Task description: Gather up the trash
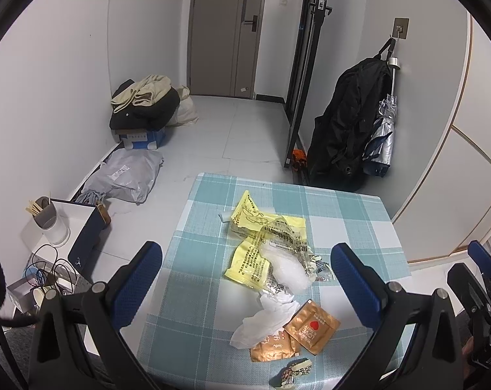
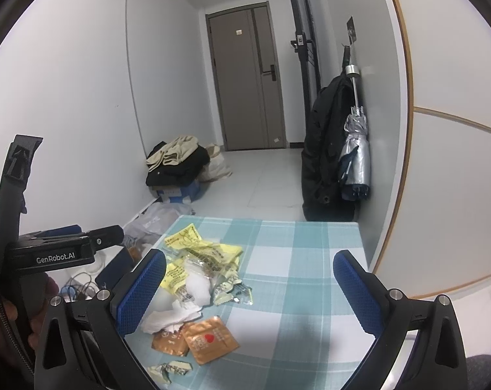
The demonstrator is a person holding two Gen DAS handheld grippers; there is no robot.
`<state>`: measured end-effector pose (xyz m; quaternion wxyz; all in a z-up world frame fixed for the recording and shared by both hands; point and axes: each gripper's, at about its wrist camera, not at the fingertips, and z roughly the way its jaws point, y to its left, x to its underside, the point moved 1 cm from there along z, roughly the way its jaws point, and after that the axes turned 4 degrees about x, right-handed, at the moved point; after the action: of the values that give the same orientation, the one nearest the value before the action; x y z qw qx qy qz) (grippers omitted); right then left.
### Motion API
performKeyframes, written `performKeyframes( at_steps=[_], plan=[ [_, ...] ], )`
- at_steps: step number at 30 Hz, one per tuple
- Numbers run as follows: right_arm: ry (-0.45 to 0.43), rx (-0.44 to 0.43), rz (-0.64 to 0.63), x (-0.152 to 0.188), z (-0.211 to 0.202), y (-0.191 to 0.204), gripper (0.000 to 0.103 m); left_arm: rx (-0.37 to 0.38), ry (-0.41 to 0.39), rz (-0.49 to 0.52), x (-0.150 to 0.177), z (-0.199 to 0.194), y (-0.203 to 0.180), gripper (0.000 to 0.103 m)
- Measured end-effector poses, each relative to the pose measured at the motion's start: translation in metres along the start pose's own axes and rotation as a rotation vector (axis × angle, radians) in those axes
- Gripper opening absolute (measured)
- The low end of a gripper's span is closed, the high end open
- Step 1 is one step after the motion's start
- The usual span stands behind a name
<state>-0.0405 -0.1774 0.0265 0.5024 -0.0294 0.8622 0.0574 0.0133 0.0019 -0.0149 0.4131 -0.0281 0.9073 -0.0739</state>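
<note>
A pile of trash lies on the checked tablecloth (image 1: 349, 227) (image 2: 294, 260): yellow wrappers (image 1: 248, 217) (image 2: 213, 250), a clear plastic bag (image 1: 287, 266) (image 2: 198, 287), a crumpled white tissue (image 1: 265, 318) (image 2: 170, 317), orange sachets (image 1: 312, 325) (image 2: 209, 338) and a small patterned wrapper (image 1: 294, 372) (image 2: 169, 369). My left gripper (image 1: 245, 279) hovers open above the pile, holding nothing. My right gripper (image 2: 248, 287) is open too, over the table just right of the trash. The left gripper's body (image 2: 63, 253) shows at the left of the right wrist view.
On the floor to the left are a cup of sticks (image 1: 49, 219), a white box (image 1: 80, 224), cables (image 1: 47, 269), a grey bag (image 1: 128, 175) and clothes piled on a blue box (image 1: 141, 107). A black coat (image 1: 343, 123) and umbrella (image 1: 383, 133) hang on the right wall.
</note>
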Motion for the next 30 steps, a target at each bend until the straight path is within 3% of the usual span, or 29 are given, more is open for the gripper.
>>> performKeyframes(
  at_steps=[17,23,30],
  plan=[
    [0.05,-0.012,0.022,-0.001,0.011,-0.003,0.103,0.027,0.047,-0.041,-0.002,0.01,0.01,0.102],
    [0.142,-0.047,0.029,-0.001,0.031,-0.001,0.103,0.057,0.117,-0.094,-0.003,0.022,0.023,0.102],
    [0.288,-0.117,0.066,-0.013,0.087,-0.002,0.103,0.082,0.22,-0.195,-0.004,0.05,0.053,0.102]
  ],
)
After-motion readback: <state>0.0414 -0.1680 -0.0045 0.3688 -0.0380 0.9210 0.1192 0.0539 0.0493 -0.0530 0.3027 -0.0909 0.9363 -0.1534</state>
